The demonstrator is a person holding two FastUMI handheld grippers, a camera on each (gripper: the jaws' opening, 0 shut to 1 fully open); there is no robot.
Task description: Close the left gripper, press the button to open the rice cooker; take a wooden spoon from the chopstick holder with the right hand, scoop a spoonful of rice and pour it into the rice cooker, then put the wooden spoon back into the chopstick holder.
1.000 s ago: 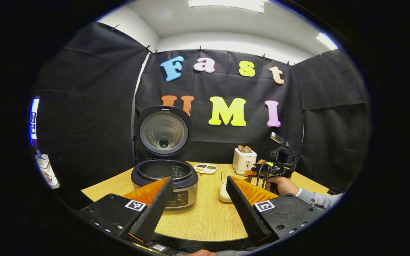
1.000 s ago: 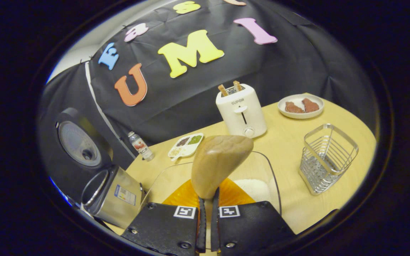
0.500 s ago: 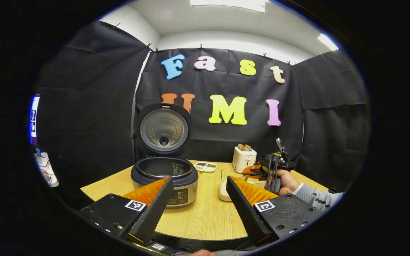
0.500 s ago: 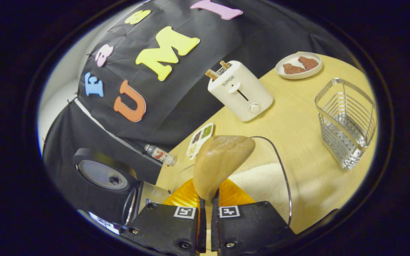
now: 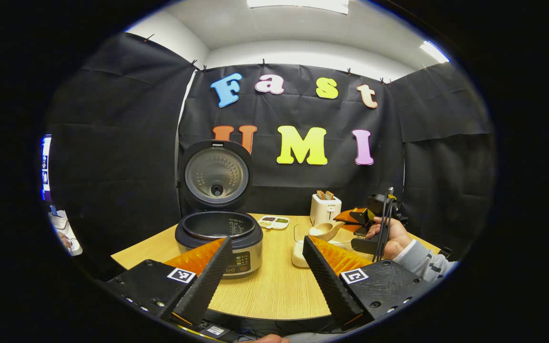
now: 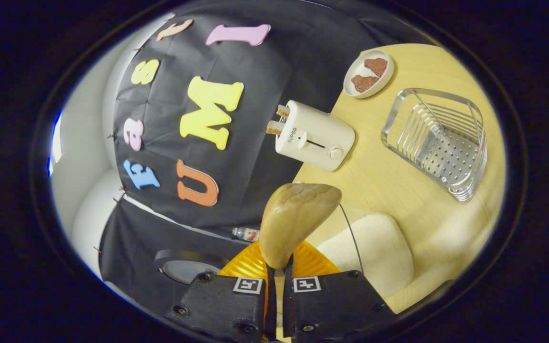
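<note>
The rice cooker (image 5: 219, 237) stands on the wooden table (image 5: 274, 290) with its lid (image 5: 216, 174) upright. My left gripper (image 5: 267, 243) hangs open in front of it, holding nothing. My right gripper (image 6: 278, 267) is shut on the handle of the wooden spoon (image 6: 296, 219) and is rolled far onto its side. The spoon bowl hovers over the clear rice box (image 6: 374, 247), which holds white rice. In the left gripper view a hand holds that gripper (image 5: 374, 224), with the spoon (image 5: 326, 231) above the rice box (image 5: 300, 245). The wire chopstick holder (image 6: 439, 143) stands without utensils.
A white toaster (image 6: 315, 138) with two slices stands behind the rice box. A plate (image 6: 369, 72) with brown pieces sits beyond the holder. A small bottle (image 6: 246, 233) and a divided dish (image 5: 274, 221) lie near the booth's back wall.
The right gripper has rolled further onto its side and dropped lower, bringing the spoon bowl over the rice box. The left gripper has barely moved.
</note>
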